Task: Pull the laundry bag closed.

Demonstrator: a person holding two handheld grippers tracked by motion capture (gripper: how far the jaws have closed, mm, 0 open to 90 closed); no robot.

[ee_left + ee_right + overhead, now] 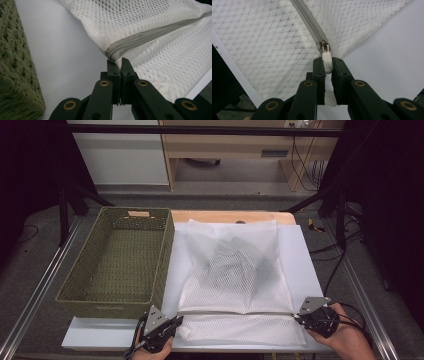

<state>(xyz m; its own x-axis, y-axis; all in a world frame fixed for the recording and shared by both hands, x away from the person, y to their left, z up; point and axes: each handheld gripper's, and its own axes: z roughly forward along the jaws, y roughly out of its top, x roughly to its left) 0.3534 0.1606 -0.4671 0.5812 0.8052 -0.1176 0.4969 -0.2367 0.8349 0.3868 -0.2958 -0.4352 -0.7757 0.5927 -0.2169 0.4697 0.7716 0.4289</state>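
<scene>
A white mesh laundry bag point(235, 270) lies flat on the white table top, dark clothing showing through it. Its grey zipper point(235, 312) runs across near the front edge. My left gripper point(176, 321) is shut on the bag's left corner at the zipper's end point(113, 51); the left gripper view shows the jaws pinched together on the fabric. My right gripper point(298, 316) is at the bag's right corner, shut on the white zipper pull tab point(327, 62), just behind the metal slider point(324, 46).
An empty green woven basket point(117, 262) stands left of the bag, close to my left gripper. The white board point(100, 335) reaches the table's front edge. Metal rails run along both sides, and cables trail on the floor at the right.
</scene>
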